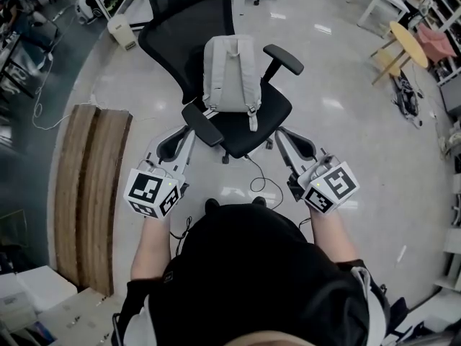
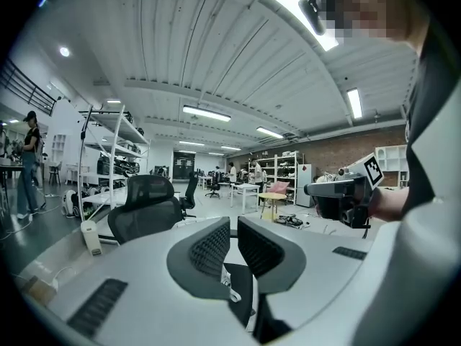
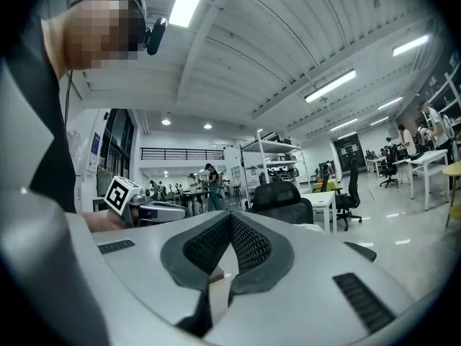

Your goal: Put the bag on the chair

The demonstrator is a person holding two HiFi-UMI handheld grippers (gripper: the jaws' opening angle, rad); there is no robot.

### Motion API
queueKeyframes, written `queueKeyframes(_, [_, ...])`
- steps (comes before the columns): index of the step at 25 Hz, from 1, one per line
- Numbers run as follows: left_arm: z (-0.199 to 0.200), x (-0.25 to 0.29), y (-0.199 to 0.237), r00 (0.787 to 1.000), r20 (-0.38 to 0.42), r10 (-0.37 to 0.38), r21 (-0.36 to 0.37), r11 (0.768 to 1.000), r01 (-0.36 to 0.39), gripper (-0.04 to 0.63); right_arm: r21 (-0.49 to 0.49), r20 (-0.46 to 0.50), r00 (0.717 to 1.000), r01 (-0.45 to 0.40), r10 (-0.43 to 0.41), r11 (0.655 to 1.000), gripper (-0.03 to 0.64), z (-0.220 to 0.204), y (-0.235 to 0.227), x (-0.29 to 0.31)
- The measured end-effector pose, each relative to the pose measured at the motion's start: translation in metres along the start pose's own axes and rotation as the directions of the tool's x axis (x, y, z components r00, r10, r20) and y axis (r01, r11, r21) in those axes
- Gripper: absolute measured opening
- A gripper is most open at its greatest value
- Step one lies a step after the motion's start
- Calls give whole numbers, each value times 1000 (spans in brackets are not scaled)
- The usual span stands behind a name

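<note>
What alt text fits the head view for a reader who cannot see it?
A light grey backpack sits upright on the seat of a black mesh office chair, leaning on its backrest. Seen from above, the person holds the left tongs and right tongs before the chair, both empty and clear of the backpack.

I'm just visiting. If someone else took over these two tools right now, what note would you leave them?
Left tool: jaws a narrow gap apart, nothing between them.
Right tool: jaws shut, empty.
Light grey fabric backpack: stands on the seat of the black mesh office chair, leaning on its backrest, straps facing you.
Done: backpack is on the chair; both tools are clear of it.
Left: nothing, as far as I can see.
</note>
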State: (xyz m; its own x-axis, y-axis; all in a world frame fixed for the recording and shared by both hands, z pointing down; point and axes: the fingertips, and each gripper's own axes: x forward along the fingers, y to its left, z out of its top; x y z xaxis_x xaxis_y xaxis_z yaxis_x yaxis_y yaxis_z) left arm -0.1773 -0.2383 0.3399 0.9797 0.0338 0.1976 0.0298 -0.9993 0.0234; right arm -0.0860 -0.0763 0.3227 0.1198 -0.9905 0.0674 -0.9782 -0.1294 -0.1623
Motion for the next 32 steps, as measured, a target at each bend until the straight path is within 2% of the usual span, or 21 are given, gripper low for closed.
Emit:
queueKeyframes(14, [5, 6, 3, 1000, 7, 0, 6, 1000, 0, 43, -21, -7, 1000, 20, -20, 1000, 28, -2, -6, -2])
queueKeyframes(21, [-7, 22, 13, 999, -12, 35, 1, 999, -35, 40, -58, -16, 1000, 21, -22, 998, 28, -5, -19, 8])
queueKeyframes(32, [-10, 21, 14, 999, -22, 33, -5, 999, -34, 40, -38, -7, 1000, 29, -29, 999, 28, -5, -20, 5])
